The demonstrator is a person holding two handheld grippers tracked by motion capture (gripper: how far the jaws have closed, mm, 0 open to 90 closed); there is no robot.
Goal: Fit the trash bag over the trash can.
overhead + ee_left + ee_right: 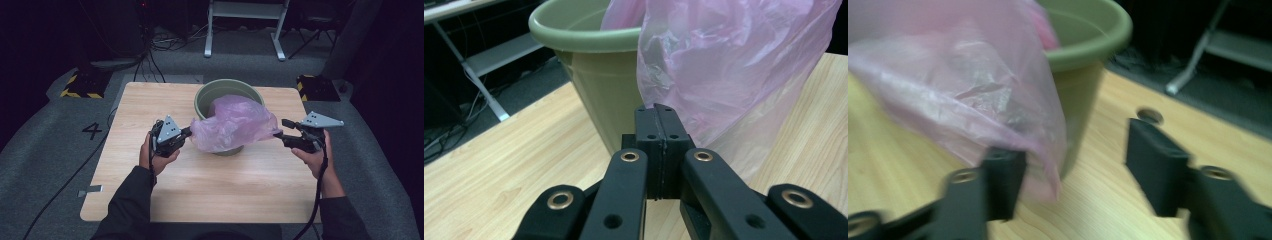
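The counter (210,175) is a pale wooden top with plenty of bare space in front, which leaves both hands room to work from either side. Toward its back edge stands the green bucket (210,95), upright, mouth open, set squarely between the two hands so each can reach one side of its rim.

Draped over the bucket is the pink plastic bag (232,125): part of it sits down inside the mouth, the rest spills over the near rim and hangs down the front wall. It looks like a liner being fitted, its edge pulled outward and down so it folds over the rim (that is my reading, not a certainty).

On to the left gripper (187,132), at the bag's left edge. In the left gripper view its fingers (659,145) are pressed tight together, right against the hanging plastic; a pinch of film is probably caught there to keep that side taut, though the frames don't show it clearly.

And the right gripper (281,129), at the bag's right edge. Its fingers (1155,165) stand well apart, the bag's lower corner lying against one of them with nothing clamped, so that side hangs free.
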